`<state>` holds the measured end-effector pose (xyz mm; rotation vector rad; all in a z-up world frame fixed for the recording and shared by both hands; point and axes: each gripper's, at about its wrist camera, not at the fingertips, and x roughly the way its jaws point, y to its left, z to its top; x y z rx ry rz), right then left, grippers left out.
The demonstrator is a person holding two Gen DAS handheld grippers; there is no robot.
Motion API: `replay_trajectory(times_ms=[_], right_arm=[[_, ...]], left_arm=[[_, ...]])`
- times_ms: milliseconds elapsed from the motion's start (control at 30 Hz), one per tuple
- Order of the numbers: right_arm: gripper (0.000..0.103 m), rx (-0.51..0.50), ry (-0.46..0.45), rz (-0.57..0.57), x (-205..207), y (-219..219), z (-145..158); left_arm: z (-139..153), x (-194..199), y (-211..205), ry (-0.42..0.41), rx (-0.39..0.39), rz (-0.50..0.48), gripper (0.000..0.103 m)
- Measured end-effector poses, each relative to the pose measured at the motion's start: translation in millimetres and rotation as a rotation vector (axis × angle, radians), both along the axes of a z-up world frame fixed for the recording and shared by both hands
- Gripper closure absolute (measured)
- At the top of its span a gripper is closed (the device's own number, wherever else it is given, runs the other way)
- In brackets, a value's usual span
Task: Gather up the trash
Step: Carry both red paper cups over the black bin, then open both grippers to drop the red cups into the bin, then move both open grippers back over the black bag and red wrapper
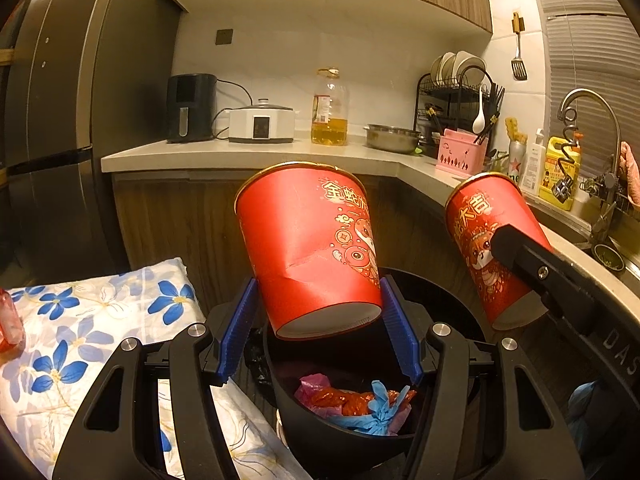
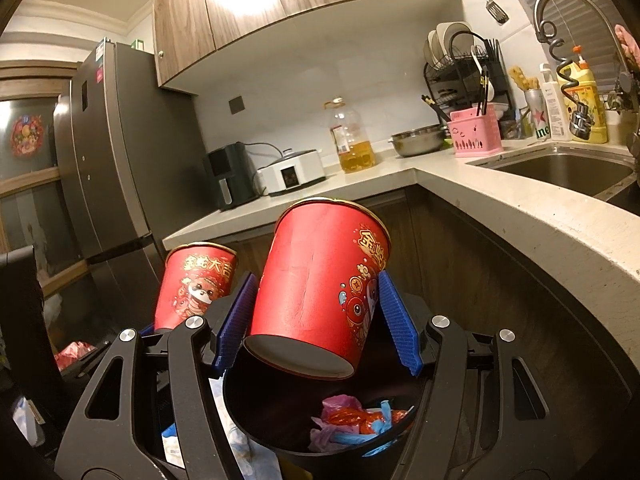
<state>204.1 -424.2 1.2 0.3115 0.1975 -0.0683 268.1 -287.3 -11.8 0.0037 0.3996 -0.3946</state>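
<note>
Room: kitchen corner – pale countertop (image 2: pixel 500 200), sink (image 2: pixel 568 168), grey fridge (image 2: pixel 112 168), wood cabinets overhead.
Left cup (image 1: pixel 308 248): red paper, gold print, creased low on its side; tilted, clamped between the blue pads (image 1: pixel 236 332) of the left gripper (image 1: pixel 316 332).
Right cup (image 2: pixel 320 284): same print, tilted, clenched in the right gripper (image 2: pixel 316 324).
Bin (image 1: pixel 296 412): black, directly under both cups – pink, red and blue scraps inside.
Edges: floral cloth (image 1: pixel 80 320) left of the bin, counter front close behind.
</note>
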Motion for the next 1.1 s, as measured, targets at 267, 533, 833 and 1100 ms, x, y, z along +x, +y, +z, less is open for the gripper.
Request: replay_trajectory(times_ms=[267,533,833,1100], right_arm=[[0.039,0.006,0.013,0.005,11,-3,-2],[0.031,0.072,0.034,-0.010,13,-17,-6],[0.027,0.058,0.057,-0.013,0,-9,-8],[0.019,-0.016,0.056,0.020,-24,24,-8]], left_arm=[[-8,4,-9,0.008,0.027,-0.027,0.035],[-14,11,-1,0.026,0.033,0.019,0.020],[-21,1,25,0.058,0.025,0.094,0.010],[-22,-34,65,0.027,0.025,0.187,0.006]])
